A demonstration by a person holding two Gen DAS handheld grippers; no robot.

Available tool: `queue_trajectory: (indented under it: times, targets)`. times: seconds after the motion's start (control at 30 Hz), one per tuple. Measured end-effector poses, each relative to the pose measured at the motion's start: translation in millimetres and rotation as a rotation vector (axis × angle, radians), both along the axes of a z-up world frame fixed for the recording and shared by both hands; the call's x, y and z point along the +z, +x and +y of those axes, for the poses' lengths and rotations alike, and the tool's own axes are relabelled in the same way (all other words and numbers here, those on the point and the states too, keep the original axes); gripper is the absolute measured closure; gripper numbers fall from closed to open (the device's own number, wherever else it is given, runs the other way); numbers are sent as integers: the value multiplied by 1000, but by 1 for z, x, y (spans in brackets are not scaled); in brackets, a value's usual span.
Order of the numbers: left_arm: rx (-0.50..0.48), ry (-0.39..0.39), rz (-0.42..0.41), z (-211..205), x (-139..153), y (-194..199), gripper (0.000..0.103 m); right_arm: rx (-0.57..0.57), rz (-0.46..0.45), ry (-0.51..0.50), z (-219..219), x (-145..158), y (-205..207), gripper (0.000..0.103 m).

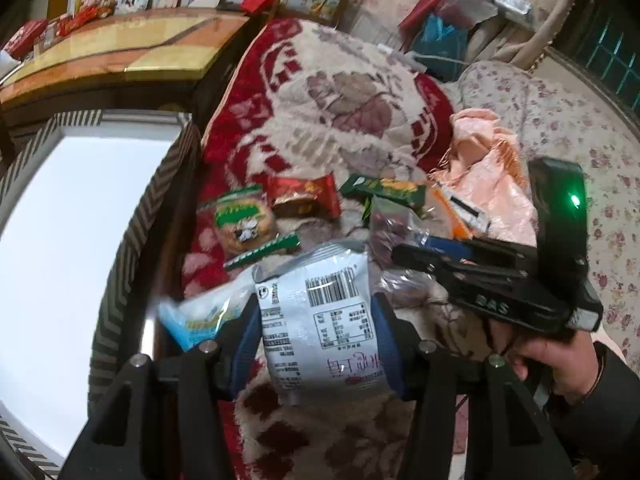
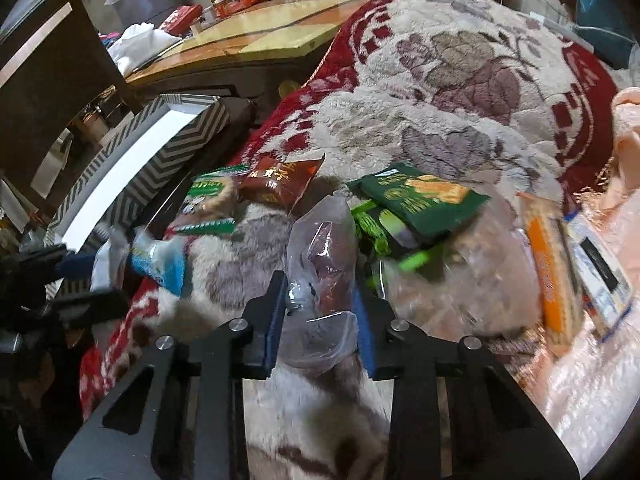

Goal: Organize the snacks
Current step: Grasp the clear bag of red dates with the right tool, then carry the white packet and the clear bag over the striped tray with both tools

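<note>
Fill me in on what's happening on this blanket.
A person is sorting snacks with a hand-held gripper in each hand. The left hand-held gripper is shut on a white snack packet with its barcode side showing. The right hand-held gripper is shut on a clear plastic bag of dark red pieces. More packets, including a green packet, lie loose on the fleece blanket beside a zigzag-patterned box.

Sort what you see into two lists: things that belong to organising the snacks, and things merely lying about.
Belongs to the job:
- white packet, held in left gripper
- clear bag, held in right gripper
- green packet
- red-brown packet
- zigzag-patterned box

Lying about:
- floral blanket
- pink cloth
- wooden table
</note>
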State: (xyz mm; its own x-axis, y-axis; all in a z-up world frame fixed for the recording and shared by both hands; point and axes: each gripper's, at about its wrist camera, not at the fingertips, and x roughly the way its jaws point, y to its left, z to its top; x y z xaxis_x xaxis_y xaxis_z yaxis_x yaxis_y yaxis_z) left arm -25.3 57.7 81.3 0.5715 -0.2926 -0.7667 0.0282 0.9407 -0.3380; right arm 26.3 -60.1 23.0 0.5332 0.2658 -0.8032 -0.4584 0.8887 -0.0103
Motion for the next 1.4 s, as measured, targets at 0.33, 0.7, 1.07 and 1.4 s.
queue_trajectory:
  times: [0.33,0.7,1.07,1.4]
  targets:
    - [36,112,-54,9,33,-13,47,44,-54,117,10,31,-46,74]
    - [172,176,-28,75,39,-17,47,160,-60,71,89,41,-37,85]
    - [224,104,1,99,19,-22,47,38,153,55,37,-13,-66,69]
    - [215,113,4,95,20,-21,47,43,77,-22,46,-19,-60,43]
